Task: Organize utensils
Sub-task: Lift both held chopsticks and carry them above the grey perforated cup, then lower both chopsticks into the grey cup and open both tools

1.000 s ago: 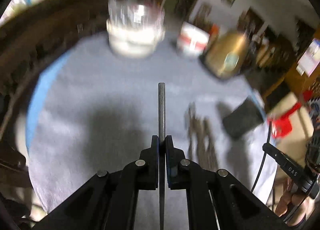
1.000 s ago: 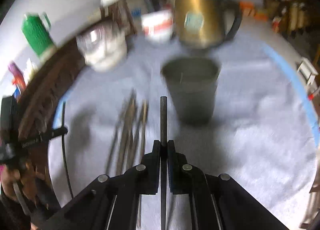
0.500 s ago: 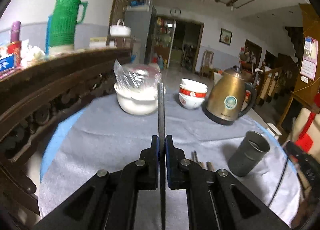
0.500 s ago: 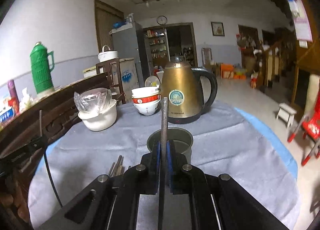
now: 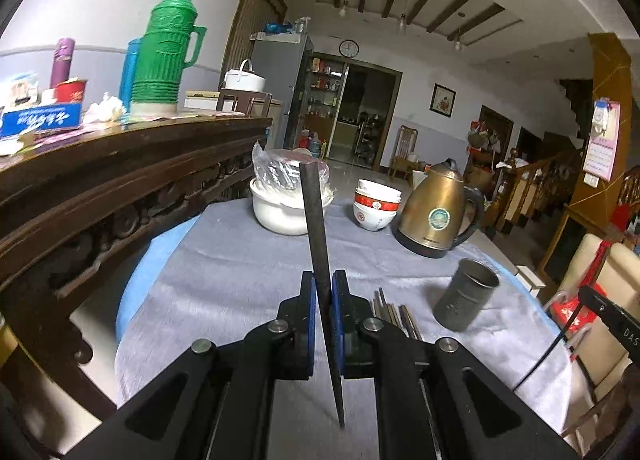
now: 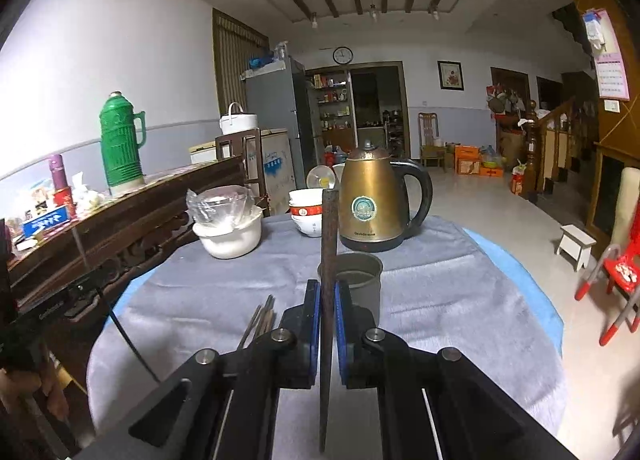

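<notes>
Each gripper (left [image 5: 323, 292], right [image 6: 327, 300]) clamps 1 chopstick [image 5: 318, 244].

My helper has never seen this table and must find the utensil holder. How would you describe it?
Start at the round table's grey cloth and find the brass-coloured electric kettle. Just in front of it stands a dull grey metal cup, open-topped. Unlike the white bowls nearby, it is plain dark metal, with loose chopsticks lying beside it.
</notes>
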`<action>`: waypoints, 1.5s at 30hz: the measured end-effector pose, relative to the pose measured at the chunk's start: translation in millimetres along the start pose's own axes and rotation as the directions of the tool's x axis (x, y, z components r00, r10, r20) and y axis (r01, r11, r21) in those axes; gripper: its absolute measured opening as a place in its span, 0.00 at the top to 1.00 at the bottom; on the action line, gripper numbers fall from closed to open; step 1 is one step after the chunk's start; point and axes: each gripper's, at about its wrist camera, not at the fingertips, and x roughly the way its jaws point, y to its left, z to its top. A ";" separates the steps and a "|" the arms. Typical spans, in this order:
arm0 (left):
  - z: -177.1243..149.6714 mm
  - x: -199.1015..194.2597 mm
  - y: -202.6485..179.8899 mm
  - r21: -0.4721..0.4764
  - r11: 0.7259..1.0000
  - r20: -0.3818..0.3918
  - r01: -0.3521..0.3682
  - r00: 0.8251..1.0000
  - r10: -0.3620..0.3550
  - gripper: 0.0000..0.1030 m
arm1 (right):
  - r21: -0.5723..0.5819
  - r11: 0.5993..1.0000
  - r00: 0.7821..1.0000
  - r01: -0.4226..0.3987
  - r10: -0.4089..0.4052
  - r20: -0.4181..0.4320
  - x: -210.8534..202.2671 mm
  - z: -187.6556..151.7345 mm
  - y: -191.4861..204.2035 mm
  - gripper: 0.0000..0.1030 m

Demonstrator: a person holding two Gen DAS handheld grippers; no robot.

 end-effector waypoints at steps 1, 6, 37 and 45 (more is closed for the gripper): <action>-3.3 -6.9 1.3 -0.005 1.000 0.000 0.000 1.000 0.000 0.92 | 0.005 1.000 1.000 0.002 -0.002 0.001 -9.6 -4.0 0.9 0.92; -12.1 -22.5 0.7 -0.010 1.000 -0.004 0.009 1.000 -0.009 0.92 | -0.001 1.000 1.000 0.020 -0.020 0.000 -37.0 -17.2 4.6 0.92; 114.3 26.3 -98.3 -0.116 0.929 0.168 0.353 0.928 -0.331 0.94 | 0.044 0.999 0.962 -0.019 0.006 0.274 -13.2 104.1 -23.6 0.92; 120.6 89.4 -149.1 -0.082 0.942 0.171 0.324 0.936 -0.307 0.94 | 0.084 0.996 0.975 0.010 -0.028 0.221 41.7 106.3 -41.3 0.92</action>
